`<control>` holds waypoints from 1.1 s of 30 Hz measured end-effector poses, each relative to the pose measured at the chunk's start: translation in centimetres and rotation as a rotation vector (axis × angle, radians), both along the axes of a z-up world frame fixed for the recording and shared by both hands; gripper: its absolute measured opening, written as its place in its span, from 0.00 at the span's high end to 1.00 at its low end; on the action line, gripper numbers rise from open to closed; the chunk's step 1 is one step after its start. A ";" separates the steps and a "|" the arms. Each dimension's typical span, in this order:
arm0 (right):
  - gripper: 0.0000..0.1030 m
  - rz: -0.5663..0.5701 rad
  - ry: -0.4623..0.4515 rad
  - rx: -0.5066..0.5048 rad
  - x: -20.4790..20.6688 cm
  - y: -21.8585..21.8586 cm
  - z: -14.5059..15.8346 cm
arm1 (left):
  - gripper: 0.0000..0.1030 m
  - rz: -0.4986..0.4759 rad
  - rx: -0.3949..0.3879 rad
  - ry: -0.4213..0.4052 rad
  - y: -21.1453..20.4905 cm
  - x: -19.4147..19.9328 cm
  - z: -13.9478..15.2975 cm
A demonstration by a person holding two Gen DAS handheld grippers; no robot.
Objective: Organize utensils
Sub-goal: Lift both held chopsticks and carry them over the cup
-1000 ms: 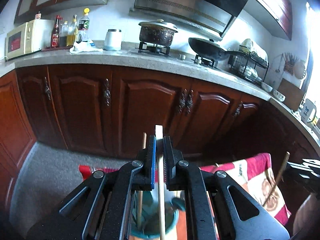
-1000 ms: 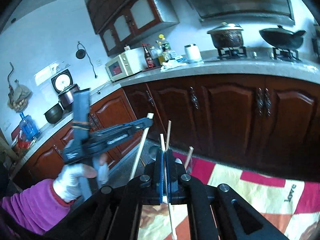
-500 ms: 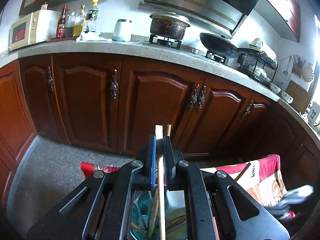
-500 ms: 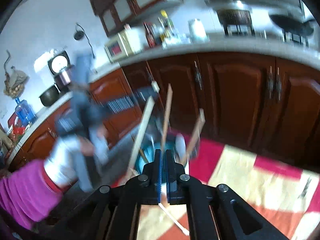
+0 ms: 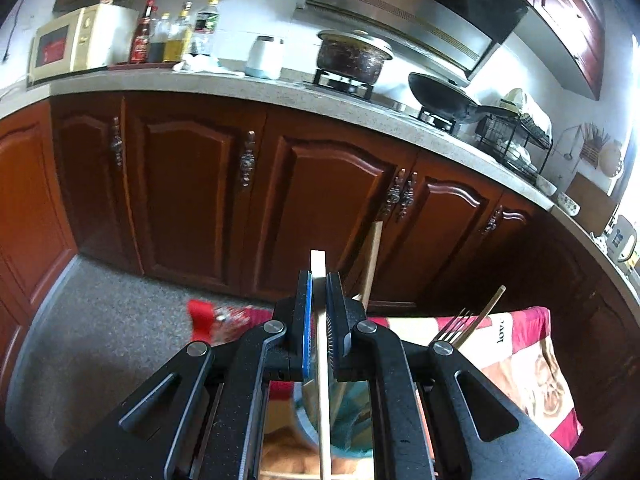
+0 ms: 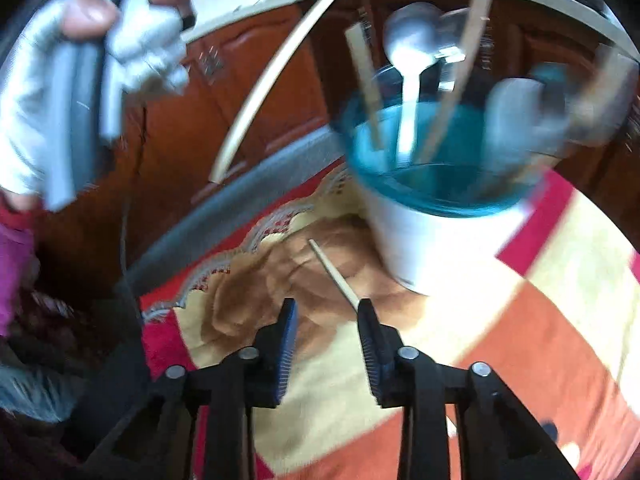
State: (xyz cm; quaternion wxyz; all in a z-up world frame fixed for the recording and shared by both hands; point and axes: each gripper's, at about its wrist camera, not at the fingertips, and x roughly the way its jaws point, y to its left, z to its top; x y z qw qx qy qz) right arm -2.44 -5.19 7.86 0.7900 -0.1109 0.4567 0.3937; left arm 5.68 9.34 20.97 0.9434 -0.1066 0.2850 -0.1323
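My left gripper (image 5: pixel 318 280) is shut on a pale wooden chopstick (image 5: pixel 321 364), held upright above a white cup with a teal inside (image 5: pixel 352 420). More chopsticks (image 5: pixel 371 264) and a fork (image 5: pixel 450 328) stick out of that cup. In the right wrist view the cup (image 6: pixel 436 208) stands on a patterned cloth (image 6: pixel 328 396) with a white spoon (image 6: pixel 408 60) and several chopsticks (image 6: pixel 364 80) in it. My right gripper (image 6: pixel 326 308) is open and empty, low over the cloth. One chopstick (image 6: pixel 334 274) lies on the cloth just ahead of its right finger. The held chopstick (image 6: pixel 280 60) also shows there.
Dark red kitchen cabinets (image 5: pixel 208 184) stand behind, under a stone counter (image 5: pixel 248 84) with a microwave (image 5: pixel 68 42), bottles, a pot (image 5: pixel 354 54) and a wok. The gloved left hand (image 6: pixel 80 60) is at upper left in the right wrist view. Grey floor (image 5: pixel 88 344) lies left of the cloth.
My right gripper has opened, let go of its chopstick and tipped down toward the cloth beside the cup. My left gripper still holds its chopstick and has shifted a little over the cup.
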 end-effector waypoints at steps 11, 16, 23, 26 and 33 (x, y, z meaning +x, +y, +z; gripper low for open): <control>0.88 0.139 -0.089 -0.294 3.3 8.4 -6.1 | 0.94 0.110 -0.043 0.050 7.3 -1.8 -2.2; 0.95 0.098 -0.041 -0.207 3.5 6.8 -4.2 | 0.94 0.102 -0.049 0.051 7.4 -2.1 -2.6; 0.95 -0.063 0.008 0.148 1.3 -1.2 3.6 | 0.94 0.057 -0.087 0.026 5.8 -2.3 -1.6; 0.95 -0.126 -0.005 0.279 0.5 -4.6 6.7 | 0.95 0.035 -0.112 0.003 4.8 -2.4 -0.4; 0.95 -0.254 -0.201 0.437 -0.1 -9.1 14.8 | 0.94 -0.030 -0.138 -0.073 1.0 -2.4 2.7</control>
